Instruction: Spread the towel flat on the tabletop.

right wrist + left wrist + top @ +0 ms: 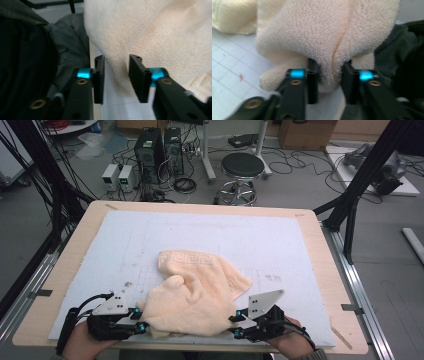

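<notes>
A cream towel [195, 290] with a key-pattern border lies crumpled on the near middle of the white mat [280, 240]. My left gripper [141, 320] sits at the towel's near left edge. In the left gripper view, the left gripper [329, 75] has its jaws closed on a thick fold of the towel [324, 32]. My right gripper [234, 325] is at the towel's near right edge. In the right gripper view, the right gripper [116, 67] has a tapering edge of the towel [150, 30] pinched between its jaws.
The mat covers a wooden table [320, 250]. Beyond its far edge are a black stool [242, 167], computer towers [150, 147] and floor cables. A black frame post [360, 180] rises at the right. The person's dark clothing [25, 50] is close behind the grippers.
</notes>
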